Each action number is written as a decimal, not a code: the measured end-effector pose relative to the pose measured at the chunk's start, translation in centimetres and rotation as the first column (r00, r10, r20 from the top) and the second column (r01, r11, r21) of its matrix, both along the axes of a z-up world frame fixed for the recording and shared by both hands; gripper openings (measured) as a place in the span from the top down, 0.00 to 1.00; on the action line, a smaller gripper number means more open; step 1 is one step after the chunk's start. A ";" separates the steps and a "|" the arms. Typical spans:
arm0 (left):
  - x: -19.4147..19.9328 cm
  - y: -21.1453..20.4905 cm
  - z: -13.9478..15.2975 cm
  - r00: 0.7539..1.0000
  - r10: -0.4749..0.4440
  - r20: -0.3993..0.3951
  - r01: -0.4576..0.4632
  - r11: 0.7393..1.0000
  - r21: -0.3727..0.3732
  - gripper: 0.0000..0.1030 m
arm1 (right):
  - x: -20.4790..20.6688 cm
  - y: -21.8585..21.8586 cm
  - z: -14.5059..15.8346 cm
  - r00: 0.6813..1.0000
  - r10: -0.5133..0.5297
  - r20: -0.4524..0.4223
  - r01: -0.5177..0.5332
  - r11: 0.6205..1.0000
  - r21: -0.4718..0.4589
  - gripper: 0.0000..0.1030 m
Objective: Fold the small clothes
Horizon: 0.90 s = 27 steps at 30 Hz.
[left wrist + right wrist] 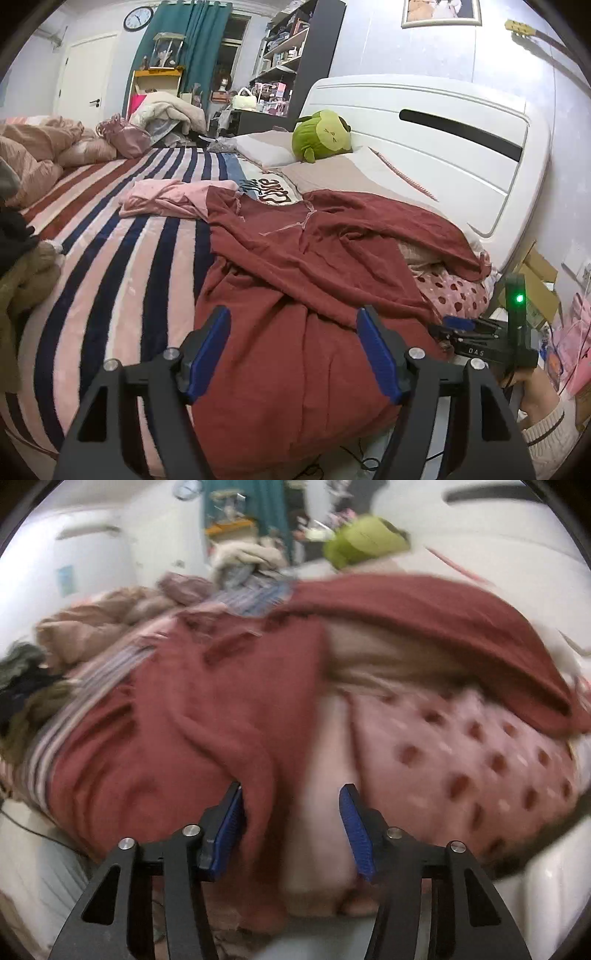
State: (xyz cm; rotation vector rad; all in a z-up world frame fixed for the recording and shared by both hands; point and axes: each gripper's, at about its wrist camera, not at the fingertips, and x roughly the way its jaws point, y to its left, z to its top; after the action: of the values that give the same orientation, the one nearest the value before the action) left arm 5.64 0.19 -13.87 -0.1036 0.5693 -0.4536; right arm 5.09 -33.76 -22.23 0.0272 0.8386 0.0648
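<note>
A red garment (295, 266) lies rumpled across the near side of the striped blanket (122, 258), its hem hanging over the bed edge toward both grippers and its upper part reaching the pillow (354, 173). A pink garment (166, 197) lies just beyond it, touching its far-left corner. The left gripper (293, 352) hovers over the hem with its jaws spread wide and nothing between them. The right gripper (291, 825) is also spread; its view is blurred, but the red cloth's right edge hangs between its fingers, brushing the left pad (231, 819), not pinched. A dotted sheet (461, 760) shows beside that edge. This looks like the opening step: laying hold of the hem before spreading or folding. Next, each gripper probably needs to close on a hem corner, catching only the red layer and not the bedding beneath, then draw the cloth flat.
</note>
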 end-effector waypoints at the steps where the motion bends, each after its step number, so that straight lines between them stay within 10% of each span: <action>1: 0.1 0.0 0.0 1.000 -0.004 -0.001 0.004 1.000 -0.005 0.33 | -0.3 -0.4 0.0 1.000 0.004 -0.008 -0.004 1.000 0.006 0.59; 11: 1.2 -3.3 2.2 0.998 -0.011 0.059 0.009 0.999 0.031 0.20 | -0.3 -8.2 3.8 0.979 -0.144 0.147 0.107 0.966 0.235 0.52; 27: 3.3 -6.6 2.6 1.000 0.006 0.024 -0.006 1.000 0.007 0.16 | 3.6 -18.3 1.6 0.870 -0.462 0.172 0.302 0.776 0.554 0.23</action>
State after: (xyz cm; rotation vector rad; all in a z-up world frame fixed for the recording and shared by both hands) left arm 8.97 -6.45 -11.31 -0.0925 0.5467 -0.4465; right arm 8.66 -52.01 -20.58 0.6851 0.4733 -0.0998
